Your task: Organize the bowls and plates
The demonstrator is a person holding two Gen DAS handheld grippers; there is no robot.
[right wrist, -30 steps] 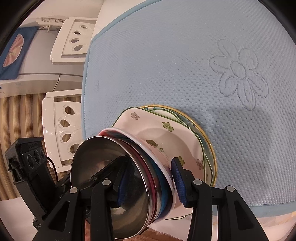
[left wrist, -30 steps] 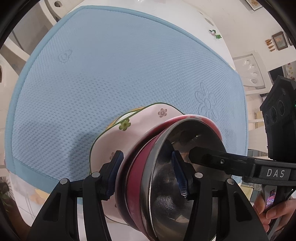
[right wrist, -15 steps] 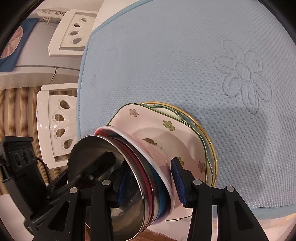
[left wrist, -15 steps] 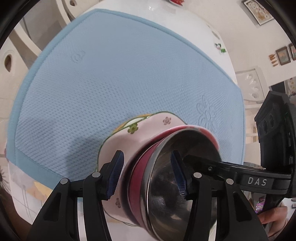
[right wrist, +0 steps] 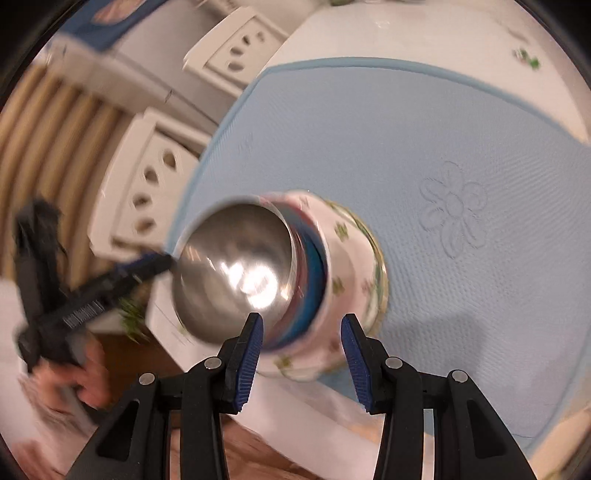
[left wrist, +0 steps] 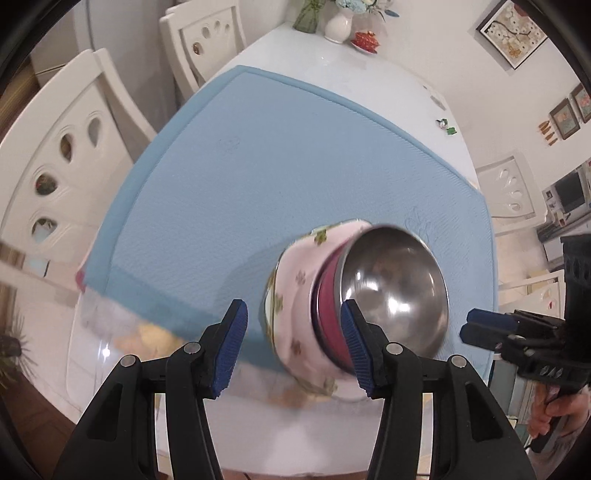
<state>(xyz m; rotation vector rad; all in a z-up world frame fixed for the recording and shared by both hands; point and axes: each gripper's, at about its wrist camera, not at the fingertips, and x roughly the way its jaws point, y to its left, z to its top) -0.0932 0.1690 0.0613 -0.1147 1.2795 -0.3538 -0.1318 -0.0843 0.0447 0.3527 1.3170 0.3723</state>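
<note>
A stack of dishes stands on the blue mat (left wrist: 295, 177) near its front edge. A steel bowl (left wrist: 395, 284) is on top, coloured bowls under it, then a white flowered bowl (left wrist: 299, 284) and a plate with a yellow rim (right wrist: 382, 280). The steel bowl (right wrist: 236, 273) and flowered bowl (right wrist: 343, 243) also show in the right wrist view. My left gripper (left wrist: 293, 343) is open, drawn back from the stack. My right gripper (right wrist: 303, 354) is open, also back from the stack. Neither holds anything.
White chairs (left wrist: 62, 173) stand along the left side of the white table (left wrist: 332, 59), and one (left wrist: 513, 192) on the right. A vase (left wrist: 338, 22) and a small red dish (left wrist: 365, 38) are at the table's far end. The mat (right wrist: 443, 155) has an embossed flower.
Both grippers have let go of the stack and pulled back and up. The stack now stands alone on the mat.
</note>
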